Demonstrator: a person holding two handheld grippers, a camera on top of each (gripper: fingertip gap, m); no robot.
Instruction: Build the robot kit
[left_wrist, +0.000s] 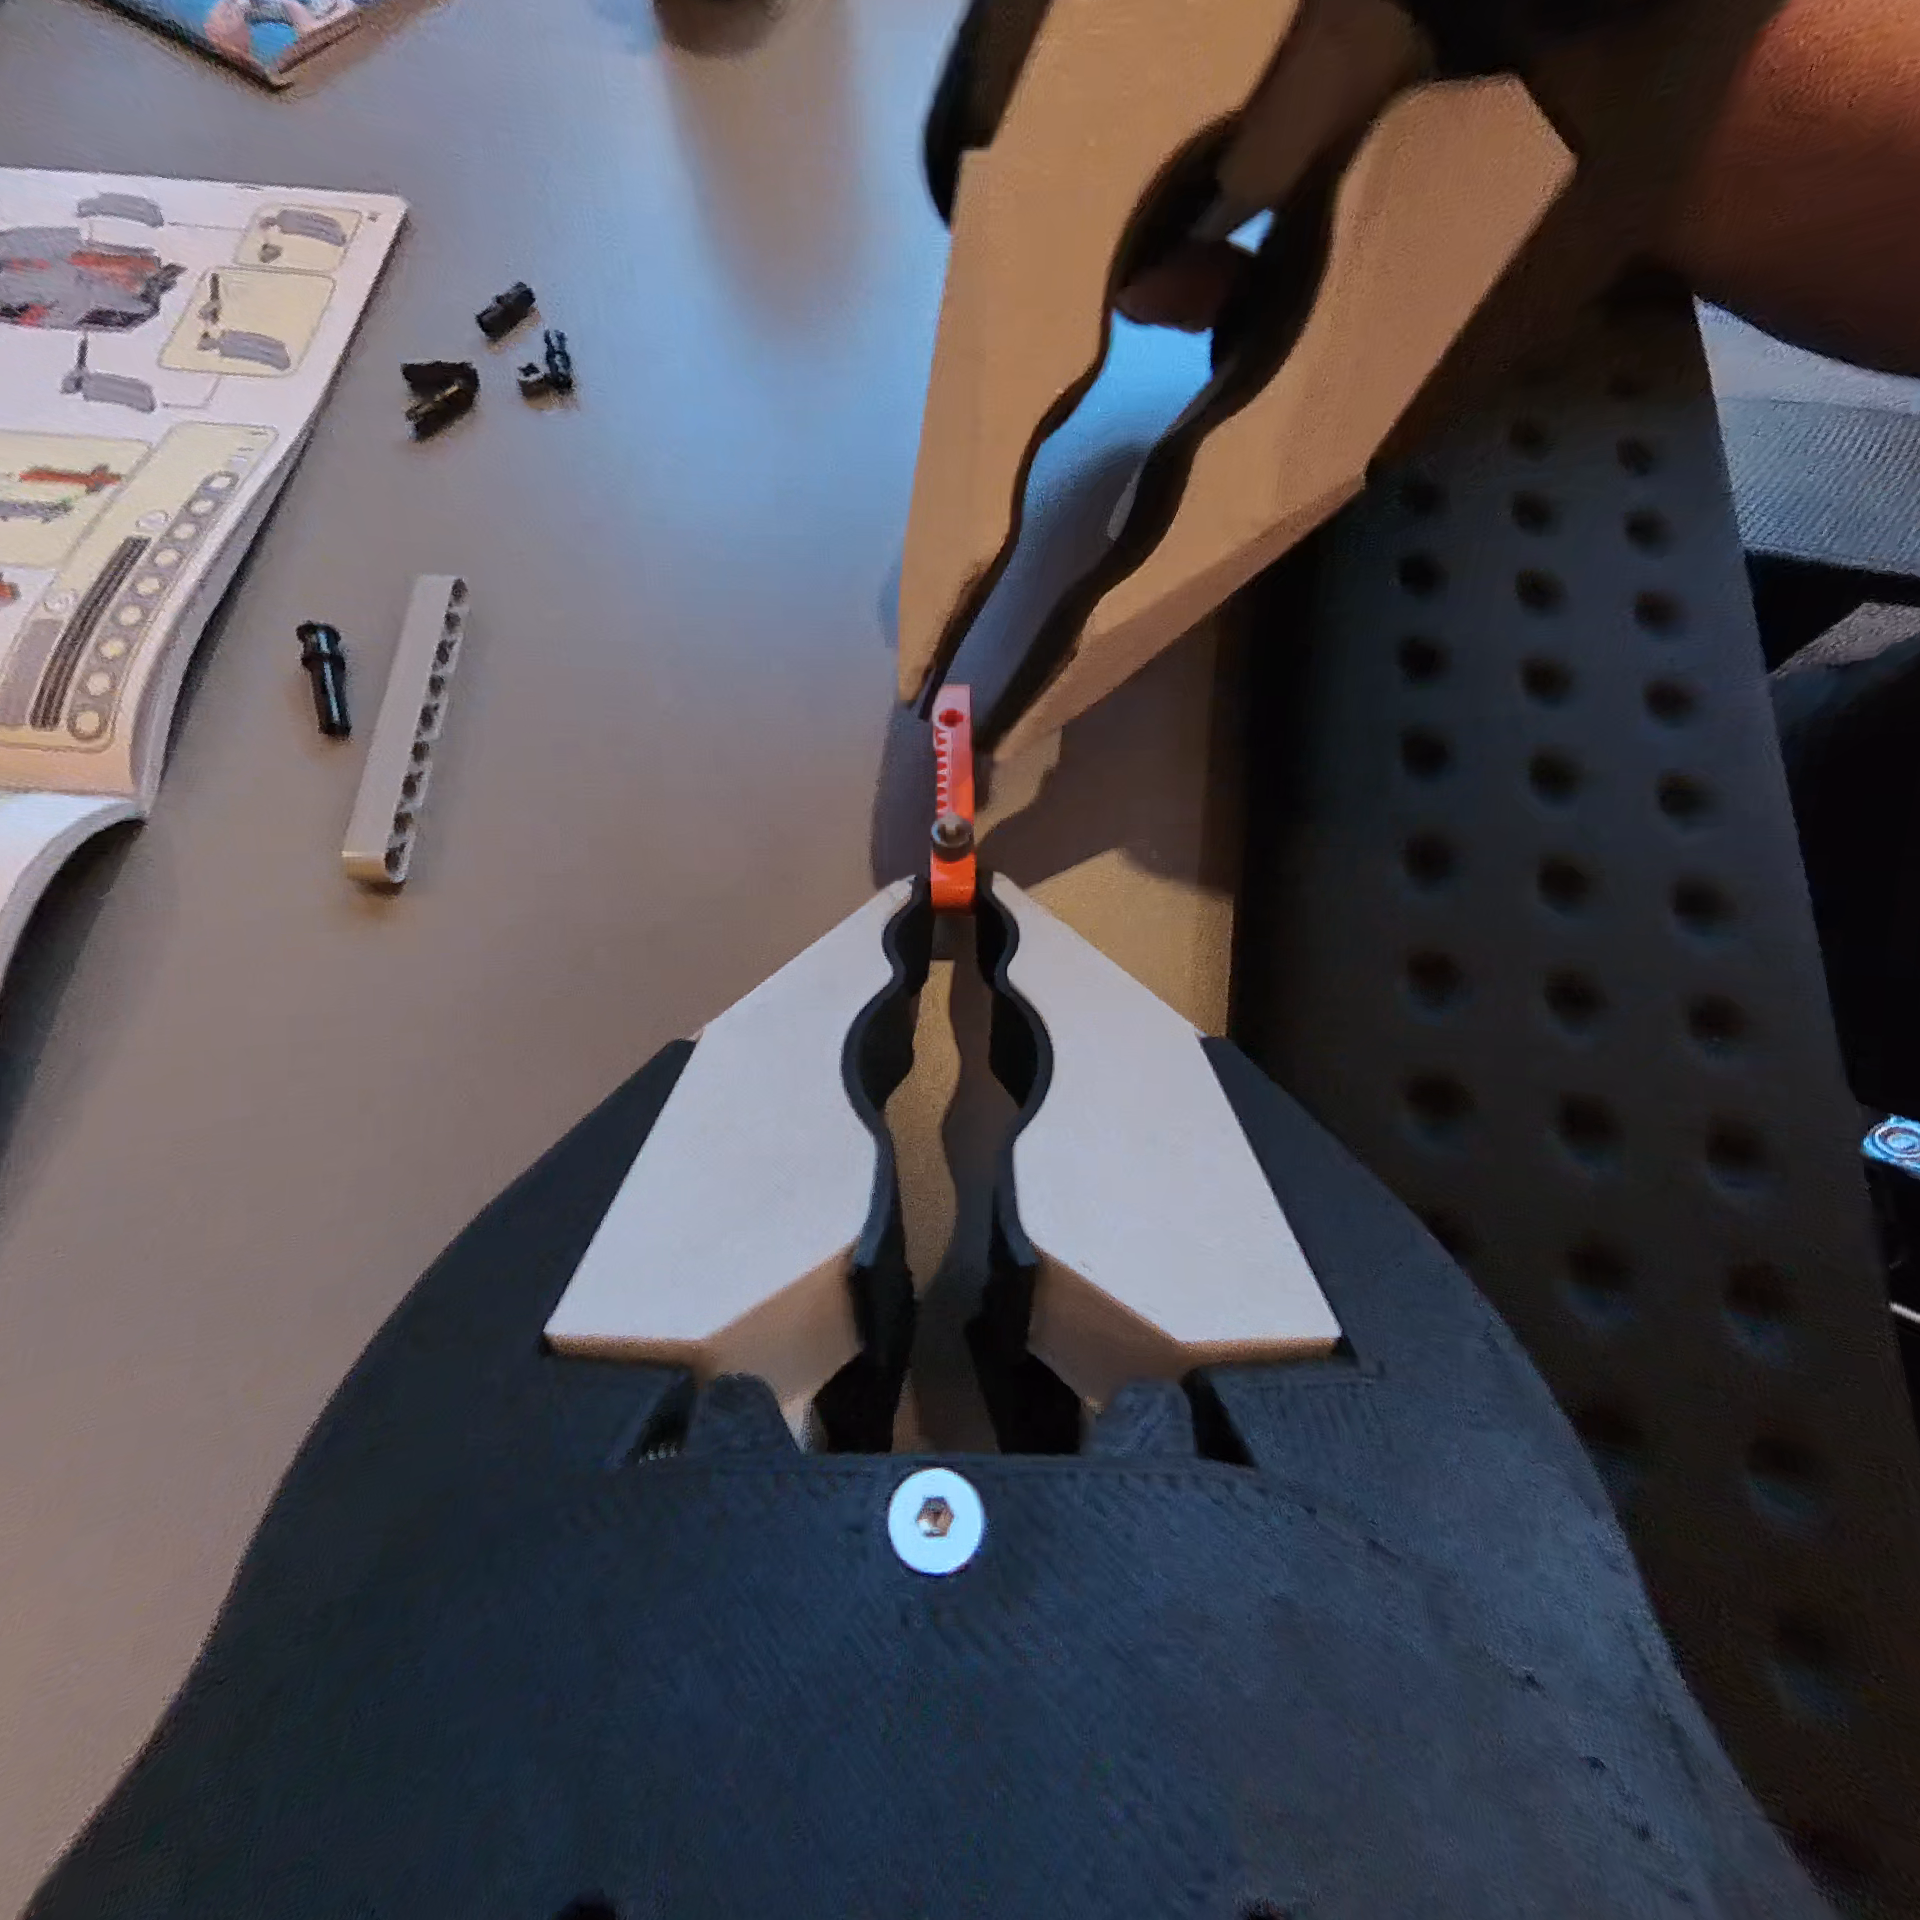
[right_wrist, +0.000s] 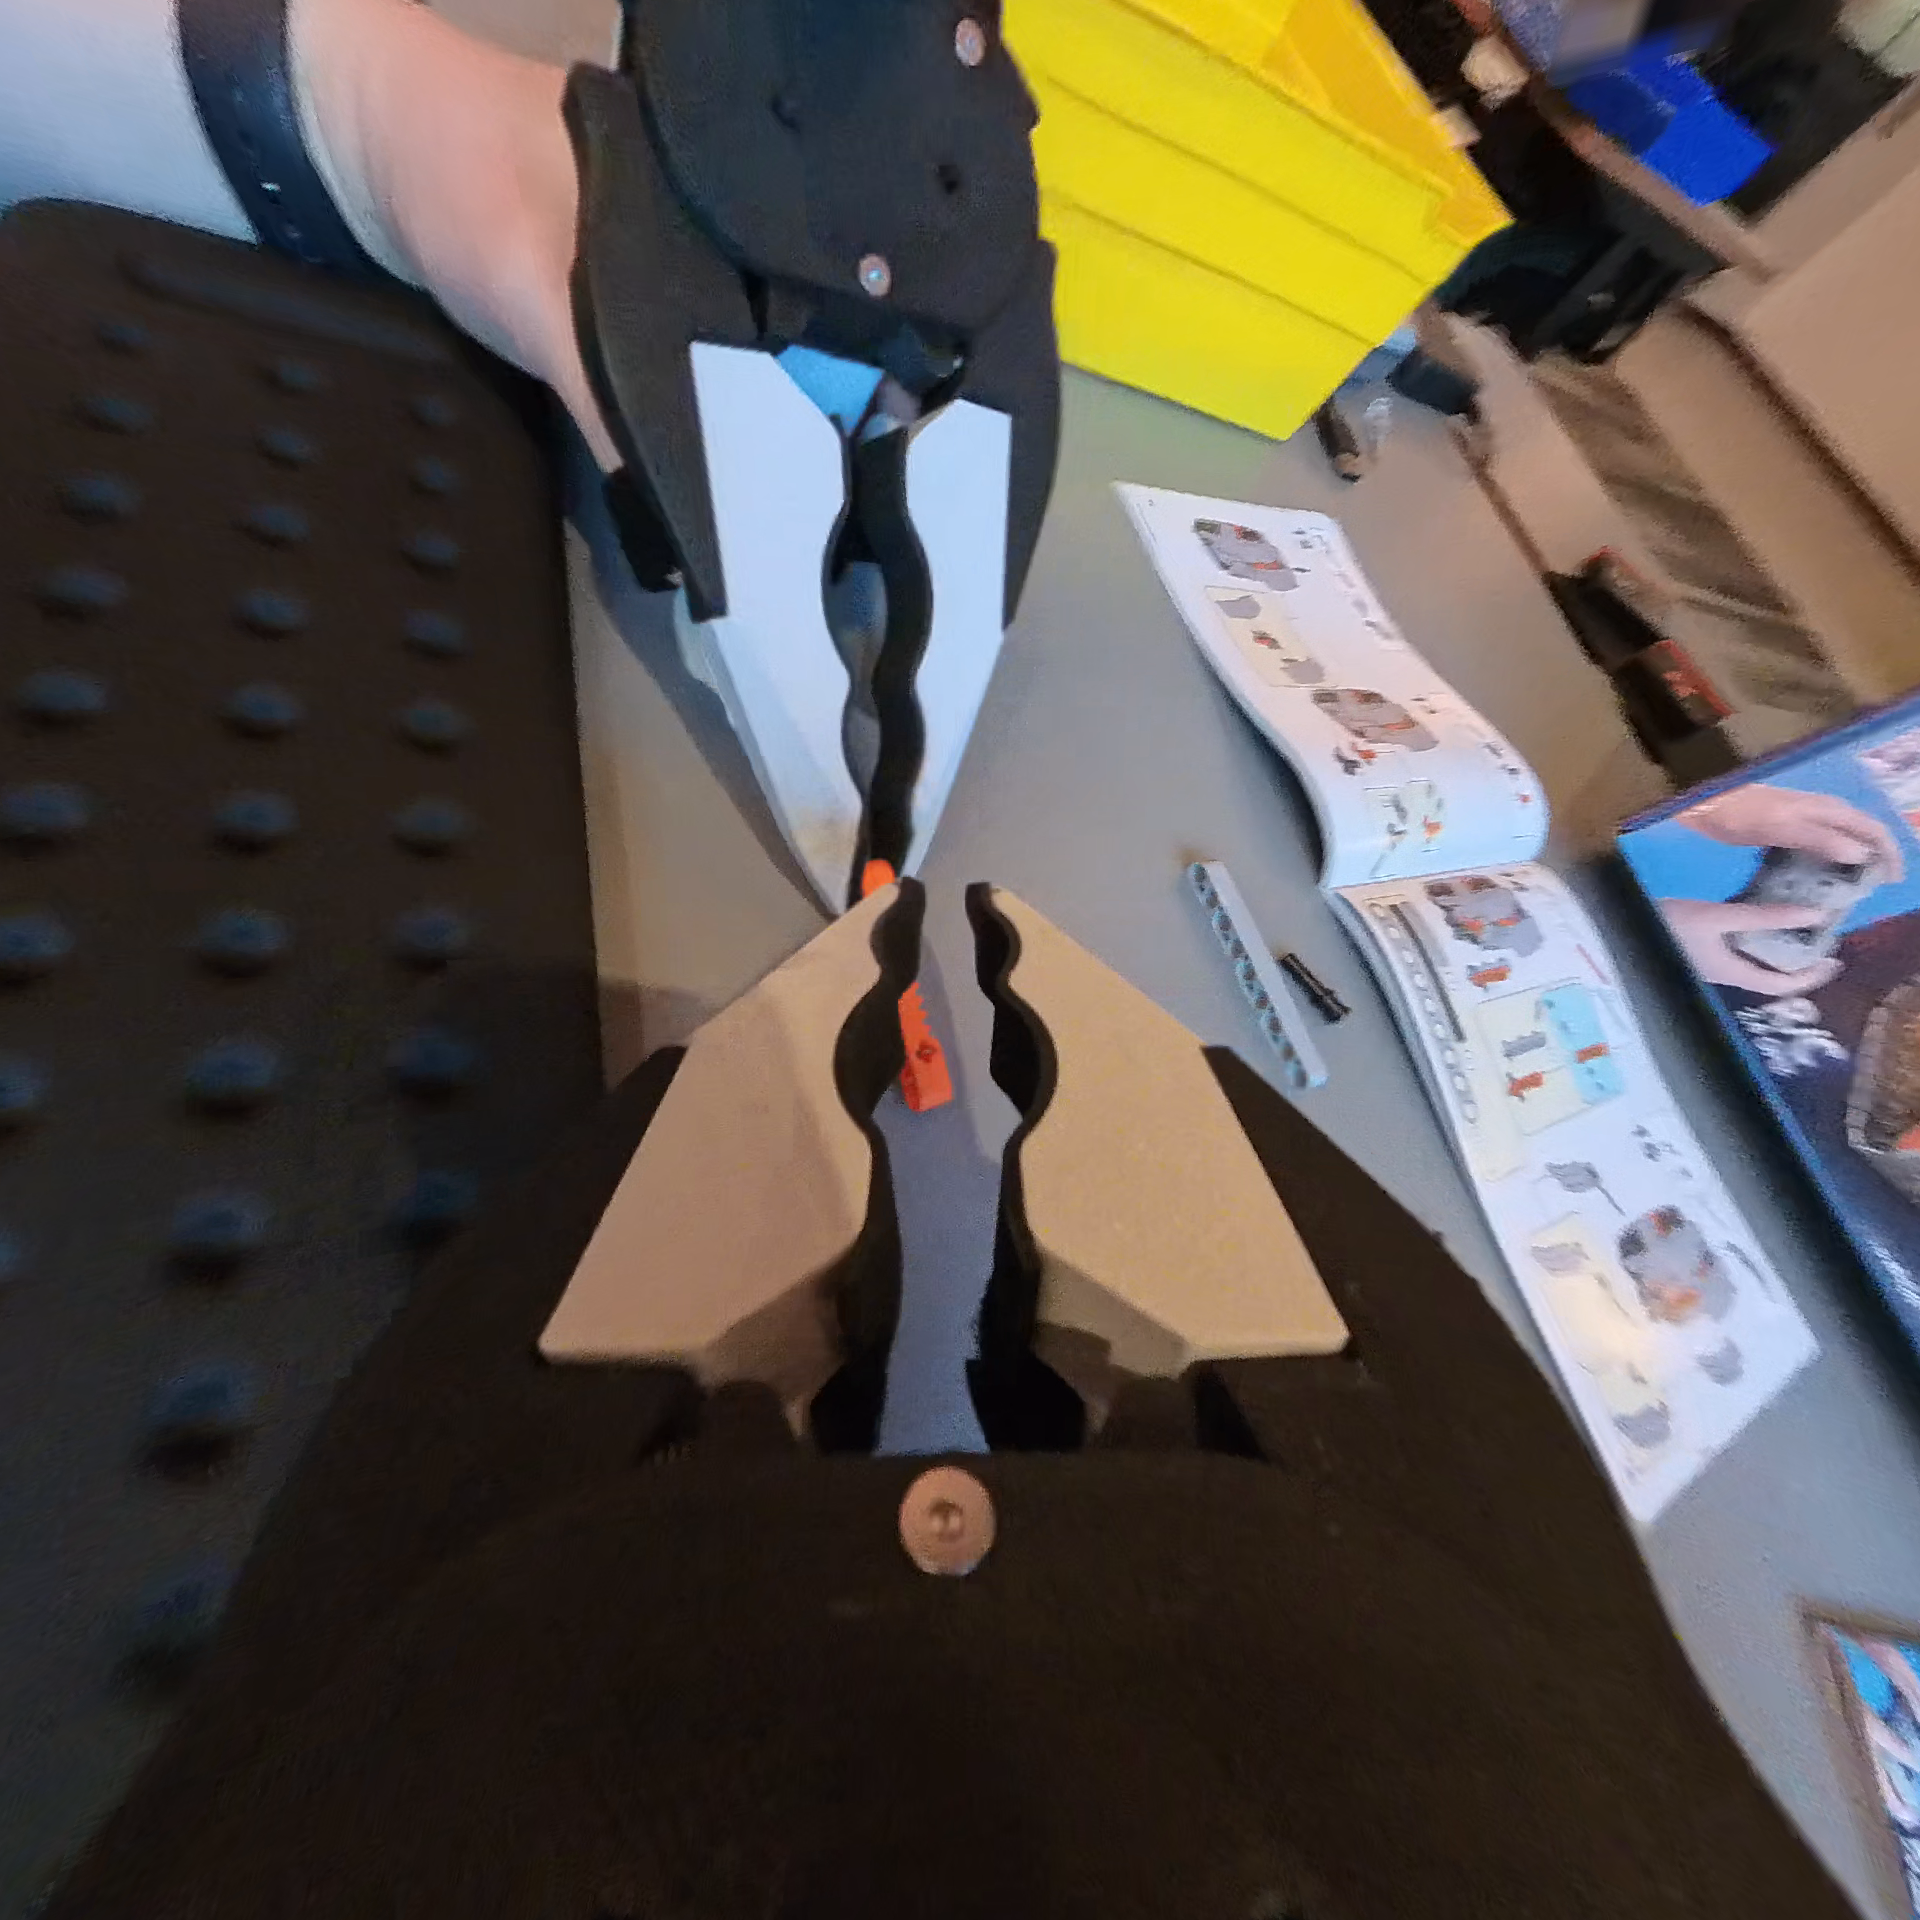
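Note:
A small orange toothed beam (left_wrist: 953, 790) with a grey pin in one hole is held above the grey table (left_wrist: 644, 623). My left gripper (left_wrist: 951, 896) is shut on its near end. The right gripper (left_wrist: 954, 719) comes in from above, and its tips straddle the beam's far end. In the right wrist view my right gripper (right_wrist: 943, 900) has its jaws a narrow gap apart. The orange beam (right_wrist: 923, 1049) shows in that gap, close to the left finger. The left gripper (right_wrist: 881, 871) pinches the beam's other end just beyond.
A grey holed beam (left_wrist: 410, 727), a black pin (left_wrist: 324, 677) and small black connectors (left_wrist: 488, 358) lie beside an open instruction booklet (left_wrist: 135, 457). A black dimpled panel (left_wrist: 1558, 831) stands at the table's edge. Yellow bins (right_wrist: 1226, 208) and a blue box (right_wrist: 1808, 966) are farther off. The grippers are tip to tip, or close to it.

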